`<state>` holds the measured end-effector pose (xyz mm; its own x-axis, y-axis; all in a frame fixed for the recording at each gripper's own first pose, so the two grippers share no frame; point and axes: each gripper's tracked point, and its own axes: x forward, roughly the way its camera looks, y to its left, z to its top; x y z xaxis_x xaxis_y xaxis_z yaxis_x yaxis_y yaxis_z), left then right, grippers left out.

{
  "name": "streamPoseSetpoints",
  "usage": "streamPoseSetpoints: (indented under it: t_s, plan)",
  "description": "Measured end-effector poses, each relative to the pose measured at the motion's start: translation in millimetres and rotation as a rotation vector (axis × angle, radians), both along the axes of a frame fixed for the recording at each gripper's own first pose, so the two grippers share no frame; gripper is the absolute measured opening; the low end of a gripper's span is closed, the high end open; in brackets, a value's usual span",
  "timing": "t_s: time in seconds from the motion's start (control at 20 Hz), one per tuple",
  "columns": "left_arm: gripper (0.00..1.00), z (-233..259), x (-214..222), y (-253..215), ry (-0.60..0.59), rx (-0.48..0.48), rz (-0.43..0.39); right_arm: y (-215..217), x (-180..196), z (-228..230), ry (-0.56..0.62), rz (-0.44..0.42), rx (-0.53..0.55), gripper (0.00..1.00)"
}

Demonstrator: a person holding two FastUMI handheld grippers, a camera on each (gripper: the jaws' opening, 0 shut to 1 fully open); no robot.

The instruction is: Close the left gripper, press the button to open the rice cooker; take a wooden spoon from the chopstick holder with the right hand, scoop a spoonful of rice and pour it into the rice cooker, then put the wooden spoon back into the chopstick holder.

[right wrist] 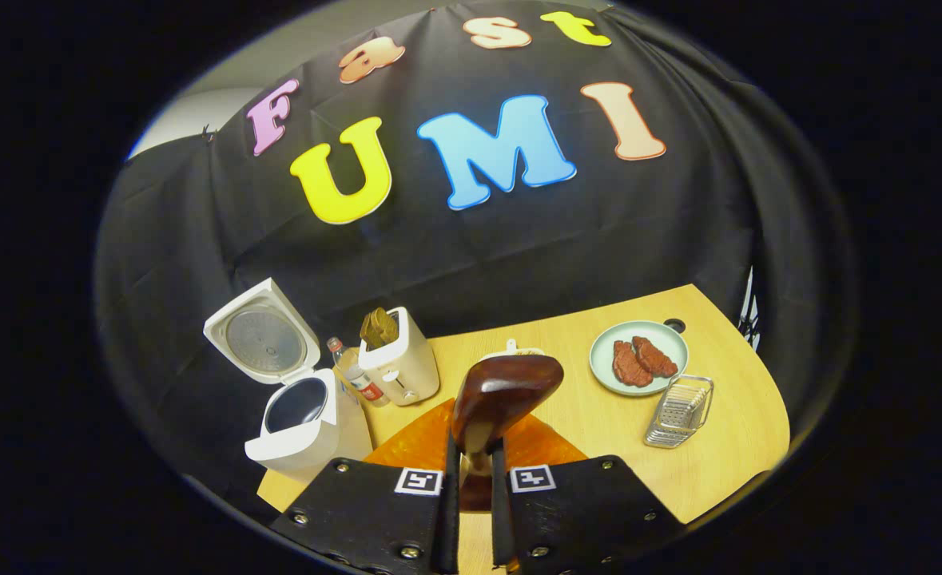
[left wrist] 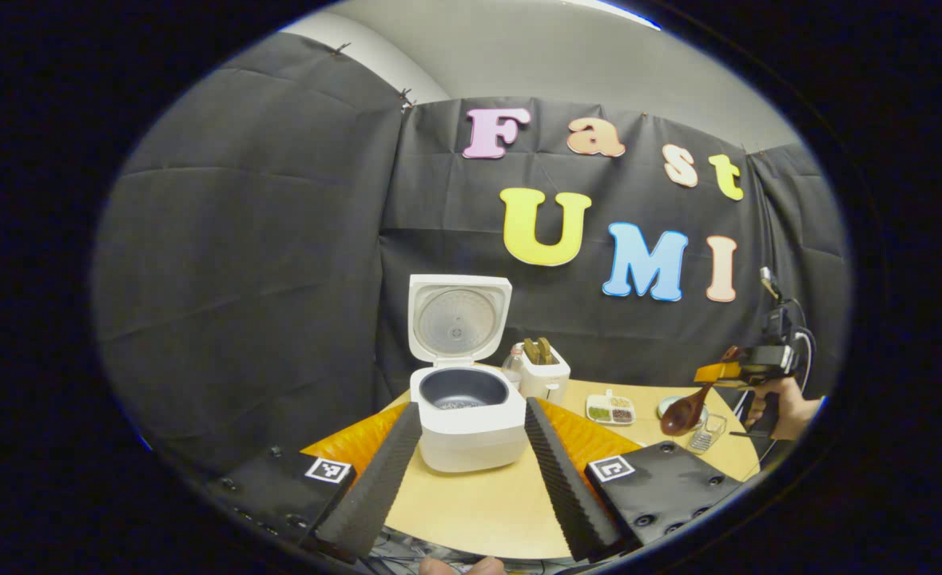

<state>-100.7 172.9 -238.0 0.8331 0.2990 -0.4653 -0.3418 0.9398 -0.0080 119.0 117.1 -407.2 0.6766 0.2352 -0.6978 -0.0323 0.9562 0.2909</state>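
Table (right wrist: 726, 447): wood-toned, backed by black cloth wall; one seen.
Cooker (left wrist: 468, 415): one, white, lid raised upright, dark inner pot exposed; also seen at left in right gripper view (right wrist: 299, 419).
Toaster (right wrist: 400, 361): one, white, two brown slices in slots, just right of cooker.
Bottle (right wrist: 351, 369): one, wedged between cooker and toaster.
Plate (right wrist: 674, 339): one, pale green, two reddish meat pieces on it.
Wire holder (right wrist: 678, 411): one, metal, just beside plate, nearer table edge.
Divided tray (left wrist: 611, 410): one, white, grains in compartments.
Left gripper (left wrist: 471, 471): fingers spread wide, nothing held, cooker framed between them.
Right gripper (right wrist: 474, 487): fingers clamped tight on spoon handle; seen far right in left gripper view, hand (left wrist: 786, 407) on it.
Spoon (right wrist: 502, 391): one, dark wood, bowl raised above table; contents of bowl cannot be told.
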Motion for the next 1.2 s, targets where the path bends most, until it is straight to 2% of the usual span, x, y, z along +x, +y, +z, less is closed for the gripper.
streamPoseSetpoints:
  t_s: [0.25,0.55,0.65,0.95,1.2]
  plan:
    - [0.93,-9.1,-9.5,22.3,0.054,0.044,0.068,10.6,12.1,-83.3,0.084,0.057,-0.102,0.17]
    - [0.92,-24.5,-15.5,29.4,0.152,0.094,0.116,14.8,35.8,-148.4,0.115,0.086,-0.188,0.17]
    - [0.92,-27.0,-18.0,27.5,0.158,0.082,0.141,29.3,39.4,-155.3,0.123,0.092,-0.164,0.17]
    - [0.92,-29.2,-21.8,34.3,0.167,0.087,0.184,69.8,35.4,-164.0,0.211,0.081,0.001,0.17]
    - [0.92,-27.4,-17.5,34.8,0.162,0.093,0.182,74.0,33.0,-154.9,0.255,0.026,0.139,0.17]
